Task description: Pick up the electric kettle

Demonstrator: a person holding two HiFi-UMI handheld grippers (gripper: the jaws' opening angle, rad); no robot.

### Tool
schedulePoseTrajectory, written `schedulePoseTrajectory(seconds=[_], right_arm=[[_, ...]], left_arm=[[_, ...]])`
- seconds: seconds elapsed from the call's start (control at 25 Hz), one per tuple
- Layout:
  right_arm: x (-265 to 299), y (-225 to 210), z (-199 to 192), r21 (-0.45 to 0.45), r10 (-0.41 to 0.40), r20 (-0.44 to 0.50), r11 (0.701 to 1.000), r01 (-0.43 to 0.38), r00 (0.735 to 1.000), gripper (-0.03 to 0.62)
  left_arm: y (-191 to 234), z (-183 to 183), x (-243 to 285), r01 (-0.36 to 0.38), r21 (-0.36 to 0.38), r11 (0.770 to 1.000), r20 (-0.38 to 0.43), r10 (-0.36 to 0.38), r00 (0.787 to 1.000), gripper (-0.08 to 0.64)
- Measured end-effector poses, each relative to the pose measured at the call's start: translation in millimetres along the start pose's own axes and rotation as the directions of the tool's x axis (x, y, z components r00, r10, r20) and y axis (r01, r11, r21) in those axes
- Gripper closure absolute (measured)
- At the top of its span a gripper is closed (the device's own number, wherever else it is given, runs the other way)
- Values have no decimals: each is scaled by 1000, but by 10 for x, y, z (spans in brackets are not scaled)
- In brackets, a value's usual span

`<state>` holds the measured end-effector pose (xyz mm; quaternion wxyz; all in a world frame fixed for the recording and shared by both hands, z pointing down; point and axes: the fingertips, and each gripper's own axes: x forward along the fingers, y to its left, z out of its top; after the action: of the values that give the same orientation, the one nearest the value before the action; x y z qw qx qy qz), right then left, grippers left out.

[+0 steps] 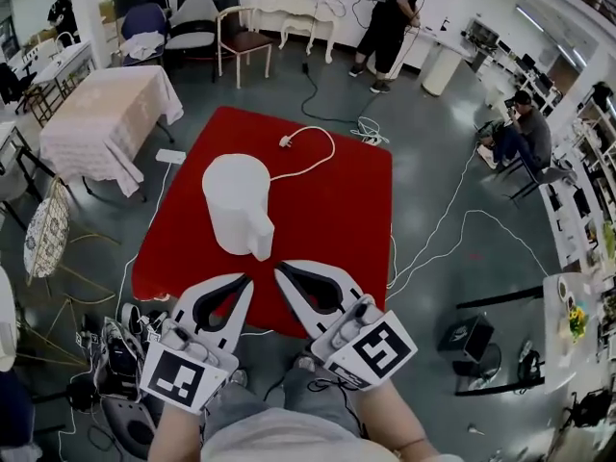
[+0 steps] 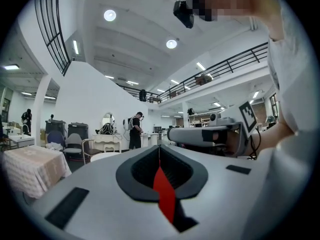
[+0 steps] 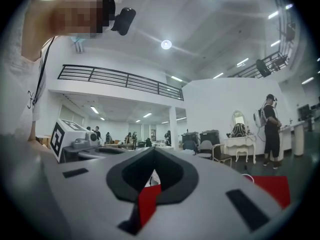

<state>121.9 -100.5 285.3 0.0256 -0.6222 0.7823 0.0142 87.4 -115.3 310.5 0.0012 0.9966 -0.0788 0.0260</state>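
Red cloth is covering the counter [image 1: 356, 210] where the white kettle [image 1: 236, 200] is sitting, handle facing the left claw [image 1: 244, 278] and right claw [image 1: 279, 269], both pinching shut on nothing, so advancing unopened is likely risking shoving it away.

Red rug [image 1: 337, 210], seemingly, beside a cloth-draped table [image 1: 101, 114]; person [image 1: 390, 27] standing.

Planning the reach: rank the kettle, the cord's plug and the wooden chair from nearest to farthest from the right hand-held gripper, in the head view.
1. Electric kettle, on the red mat just ahead of the right hand-held gripper.
2. Plug, farther up the mat, beyond the kettle.
3. Wooden chair, off the mat, far back in the room.
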Motion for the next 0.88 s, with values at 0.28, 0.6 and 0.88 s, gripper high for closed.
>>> schedulePoseTrajectory(seconds=[0.28,0.6,0.88], right_arm=[[19,-234,-98,12,111,-30,994,-110,993,584],[111,-424,-265,22,261,-68,965,-261,963,584],[207,-574,-535,20,353,-114,935,-353,928,584]], left_arm=[[9,6,151,-125,-10,992,5,126,992,549],[32,14,219,-285,-3,959,37,285,958,549],[5,-90,217,-398,-29,917,10,399,917,549]])
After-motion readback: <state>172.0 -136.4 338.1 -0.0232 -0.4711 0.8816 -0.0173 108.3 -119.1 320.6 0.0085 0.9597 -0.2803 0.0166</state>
